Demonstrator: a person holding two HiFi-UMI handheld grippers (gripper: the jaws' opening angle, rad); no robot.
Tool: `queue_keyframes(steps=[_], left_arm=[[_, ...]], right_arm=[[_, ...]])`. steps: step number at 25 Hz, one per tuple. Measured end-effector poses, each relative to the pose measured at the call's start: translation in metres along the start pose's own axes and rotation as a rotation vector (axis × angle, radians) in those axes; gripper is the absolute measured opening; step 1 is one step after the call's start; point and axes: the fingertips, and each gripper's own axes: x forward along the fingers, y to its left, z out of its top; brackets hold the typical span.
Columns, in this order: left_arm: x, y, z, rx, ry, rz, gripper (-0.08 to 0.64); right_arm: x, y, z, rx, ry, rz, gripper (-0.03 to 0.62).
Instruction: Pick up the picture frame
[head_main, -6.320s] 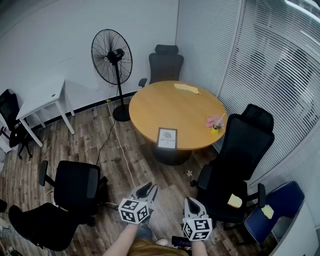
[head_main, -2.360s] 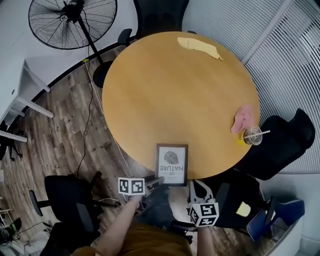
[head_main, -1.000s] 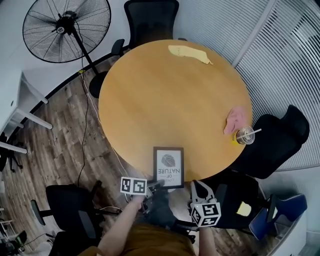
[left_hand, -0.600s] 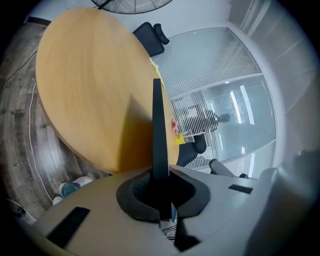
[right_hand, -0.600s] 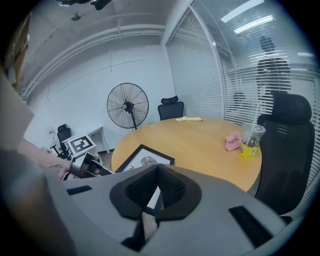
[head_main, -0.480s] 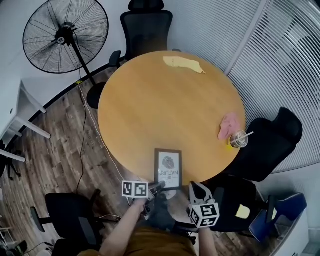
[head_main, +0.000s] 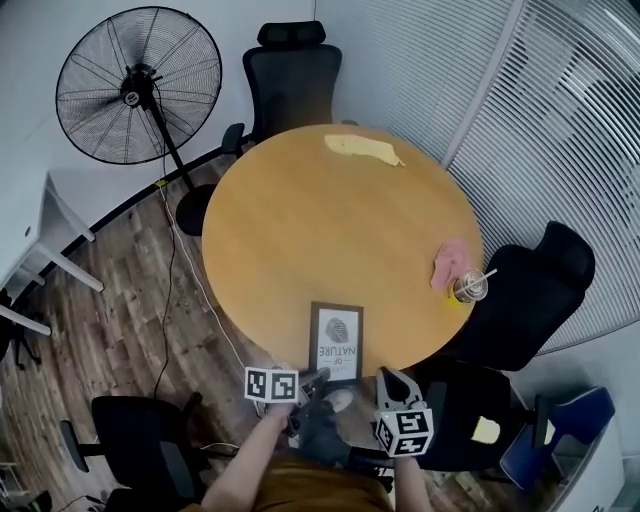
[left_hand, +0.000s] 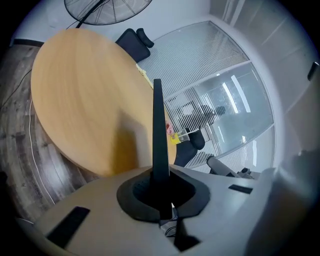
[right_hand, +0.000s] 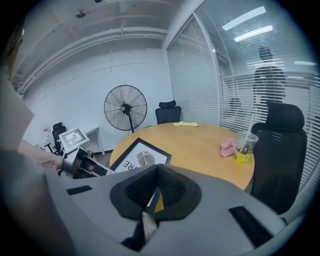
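The left gripper (head_main: 313, 379) has its fingers clamped on the near corner of the picture frame (head_main: 336, 342), at the near edge of the round tabletop (head_main: 330, 220). The right gripper (head_main: 388, 379) waits just beside it, fingers seemingly closed on nothing. Lift slowly and level, or the thin edge may pivot out; the print reads "OF NATURE".

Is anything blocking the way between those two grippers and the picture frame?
Nothing visible does. The left gripper has its jaws shut on the picture frame at its near edge, and the right gripper appears clamped on the frame's near corner.
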Motion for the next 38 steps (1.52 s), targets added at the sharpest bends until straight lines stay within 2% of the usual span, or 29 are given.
queue_keyframes(steps=[12, 18, 30, 38], left_arm=[[-0.047, -0.034, 0.004, 0.187, -0.062, 0.053, 0.035], [-0.067, -0.05, 0.002, 0.24, -0.092, 0.048, 0.035], [-0.088, -0.077, 0.001, 0.297, -0.158, 0.034, 0.035], [-0.088, -0.082, -0.001, 0.306, -0.158, 0.028, 0.035]], right_arm=[[-0.042, 0.023, 0.018, -0.013, -0.127, -0.059, 0.014], [-0.061, 0.036, 0.018, -0.021, -0.155, -0.073, 0.014], [-0.079, 0.042, 0.018, -0.011, -0.196, -0.092, 0.014], [-0.082, 0.039, 0.015, -0.006, -0.191, -0.094, 0.014]])
